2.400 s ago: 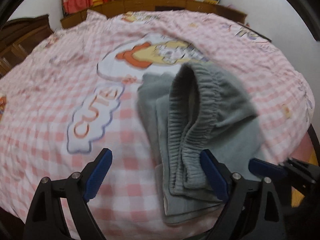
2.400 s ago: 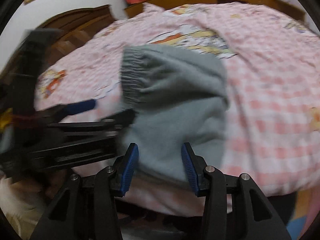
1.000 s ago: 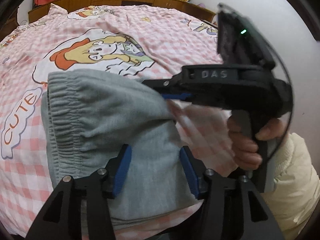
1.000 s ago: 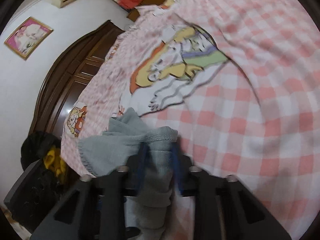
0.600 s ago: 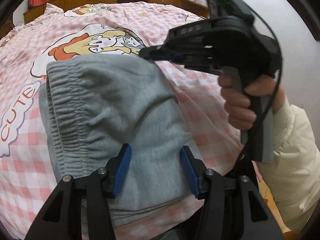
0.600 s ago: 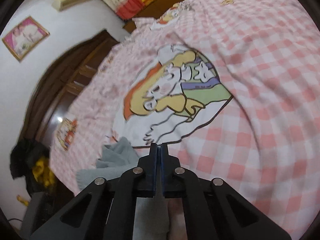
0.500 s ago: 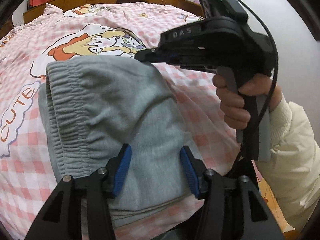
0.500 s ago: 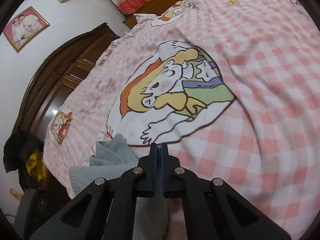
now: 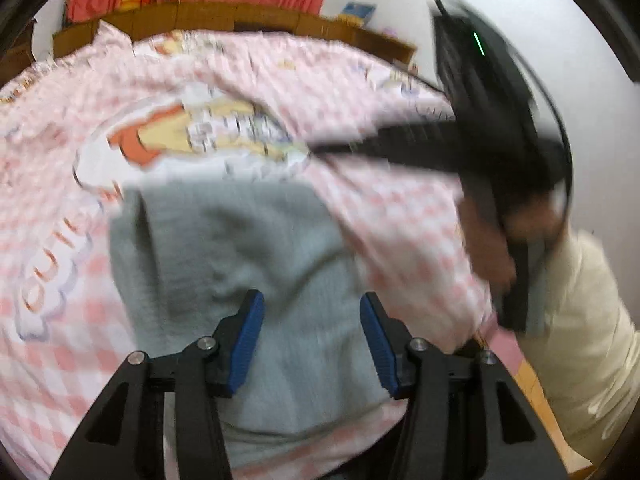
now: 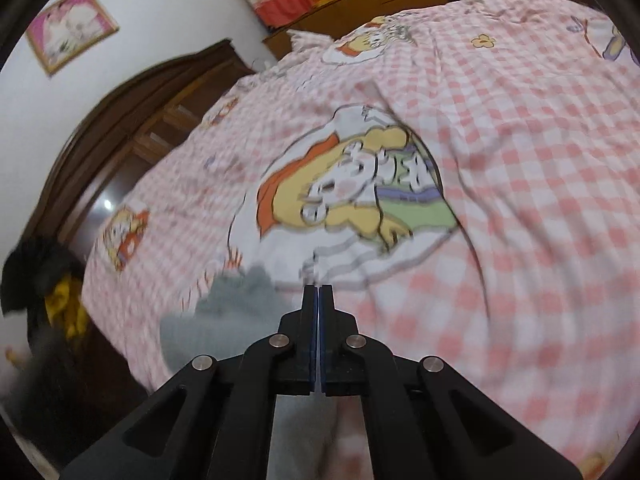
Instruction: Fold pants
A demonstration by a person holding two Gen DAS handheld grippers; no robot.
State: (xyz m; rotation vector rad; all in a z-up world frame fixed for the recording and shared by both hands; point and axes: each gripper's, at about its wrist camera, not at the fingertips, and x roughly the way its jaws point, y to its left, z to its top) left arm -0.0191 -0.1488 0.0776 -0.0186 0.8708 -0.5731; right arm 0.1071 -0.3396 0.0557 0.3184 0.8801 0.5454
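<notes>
Left wrist view: the left gripper [image 9: 311,342] hangs with its blue pads spread wide, nothing between them, right over the folded grey pants [image 9: 248,264]. The bundle's long axis runs away from the tool toward the cartoon print [image 9: 200,136] on the checked bedspread [image 9: 400,224]. The right gripper [image 9: 320,148] sits beyond the pants' far right corner.

Right wrist view: the right gripper [image 10: 318,292] has its fingers pressed flat together on nothing. The pants [image 10: 224,316] lie below-left of the cartoon print [image 10: 352,188], beside the tool. Left is nearer, I'd say.
</notes>
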